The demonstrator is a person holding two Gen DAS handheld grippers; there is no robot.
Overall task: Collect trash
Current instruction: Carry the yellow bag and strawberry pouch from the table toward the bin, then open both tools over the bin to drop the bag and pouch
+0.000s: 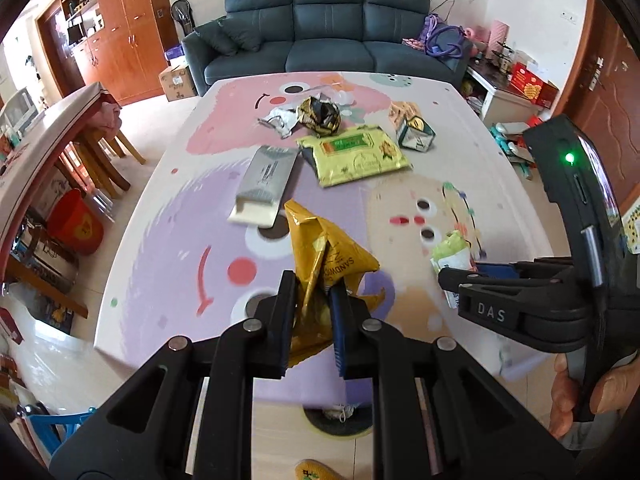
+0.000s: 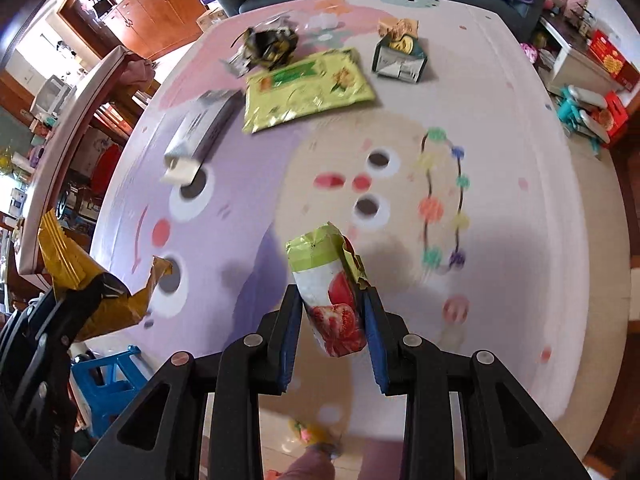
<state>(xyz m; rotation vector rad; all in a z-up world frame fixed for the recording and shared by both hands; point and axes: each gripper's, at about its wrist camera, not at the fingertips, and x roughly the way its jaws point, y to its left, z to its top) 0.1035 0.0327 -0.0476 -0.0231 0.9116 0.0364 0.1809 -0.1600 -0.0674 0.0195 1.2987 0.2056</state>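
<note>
My left gripper [image 1: 312, 292] is shut on a crumpled yellow sandwich wrapper [image 1: 332, 256], held above the near part of the table [image 1: 160, 216]; the same wrapper [image 2: 92, 296] shows at the left of the right wrist view. My right gripper [image 2: 332, 300] is shut on a green-and-white strawberry packet [image 2: 328, 292], also seen at the right in the left wrist view as the strawberry packet [image 1: 452, 254]. Farther back on the table lie a yellow-green pouch [image 1: 356, 154], a silver carton [image 1: 266, 184], a black-gold crumpled wrapper [image 1: 320, 114] and a small teal box [image 1: 416, 132].
The table carries a pastel cartoon cover. A blue sofa [image 1: 328, 28] stands behind it, wooden cabinets [image 1: 120, 20] at the back left, a side table with chairs at the left, a red bucket [image 1: 76, 222] on the floor and a blue stool [image 2: 108, 380] near the front left.
</note>
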